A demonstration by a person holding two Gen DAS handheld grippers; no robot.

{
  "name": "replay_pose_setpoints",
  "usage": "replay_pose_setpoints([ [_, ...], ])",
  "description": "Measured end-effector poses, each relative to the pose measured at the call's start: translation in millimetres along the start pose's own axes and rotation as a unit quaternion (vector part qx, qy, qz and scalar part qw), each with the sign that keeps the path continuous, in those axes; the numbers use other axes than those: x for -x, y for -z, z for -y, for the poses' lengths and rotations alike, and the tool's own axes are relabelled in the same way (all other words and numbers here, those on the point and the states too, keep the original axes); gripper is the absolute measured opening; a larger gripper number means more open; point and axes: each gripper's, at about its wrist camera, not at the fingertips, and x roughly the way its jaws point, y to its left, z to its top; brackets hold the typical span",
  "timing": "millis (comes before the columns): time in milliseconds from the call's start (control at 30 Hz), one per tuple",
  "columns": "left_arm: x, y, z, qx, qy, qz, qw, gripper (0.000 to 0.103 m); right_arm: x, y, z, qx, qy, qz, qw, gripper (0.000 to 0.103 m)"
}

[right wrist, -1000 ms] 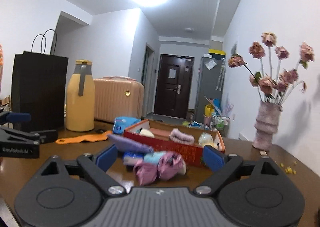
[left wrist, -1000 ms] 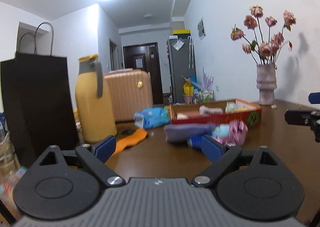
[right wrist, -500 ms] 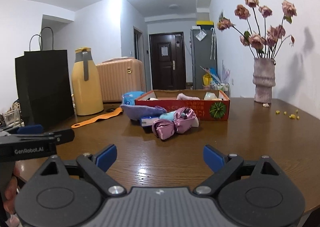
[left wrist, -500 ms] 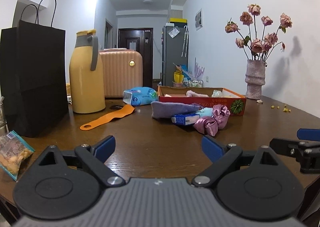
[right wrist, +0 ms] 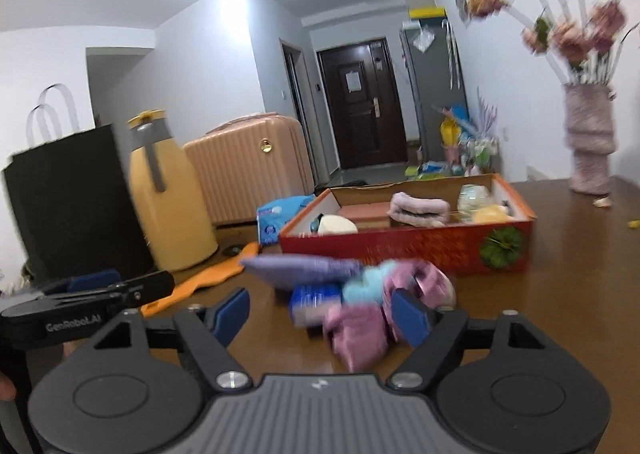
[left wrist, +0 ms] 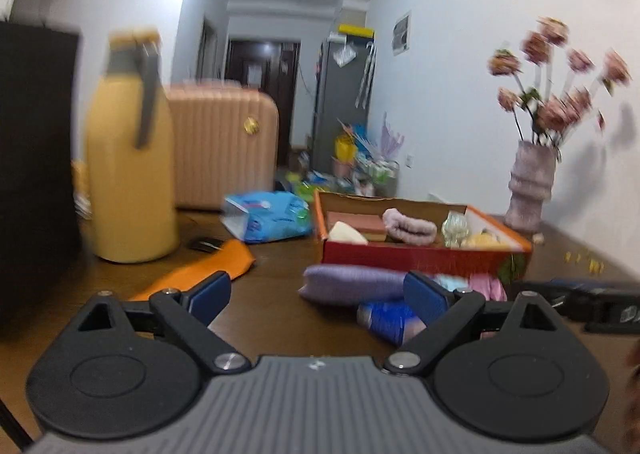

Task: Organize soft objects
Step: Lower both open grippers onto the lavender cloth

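A red cardboard box (left wrist: 424,256) (right wrist: 404,244) stands on the brown table and holds a pink folded cloth (right wrist: 418,208) and other soft items. In front of it lie a purple cloth (left wrist: 352,284) (right wrist: 300,268), a blue packet (left wrist: 386,318) (right wrist: 314,302), a light blue item (right wrist: 366,286) and a pink satin bow (right wrist: 368,324). My left gripper (left wrist: 318,292) is open and empty, just before the purple cloth. My right gripper (right wrist: 320,314) is open and empty, with the pink bow and blue packet between its fingers' line of sight.
A yellow thermos jug (left wrist: 128,162) (right wrist: 168,198), a black paper bag (right wrist: 68,198), an orange strap (left wrist: 204,270) and a blue tissue pack (left wrist: 266,216) are at the left. A vase of pink flowers (left wrist: 530,186) (right wrist: 590,146) stands at the right. A pink suitcase (right wrist: 248,166) is behind the table.
Both grippers have moved forward and up toward the pile of soft items by the box. Both stay open and empty.
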Motion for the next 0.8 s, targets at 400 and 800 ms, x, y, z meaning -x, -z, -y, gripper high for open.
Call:
replay_pose_setpoints([
  [400, -138, 2, -40, 0.108, 0.024, -0.134, 0.9847, 0.017, -150, -13, 8, 0.02, 0.039, -0.075, 0.996, 0.003],
  [800, -8, -12, -16, 0.086, 0.103, -0.026, 0.9906, 0.009, -17, -18, -45, 0.105, 0.022, 0.041, 0.993, 0.001],
])
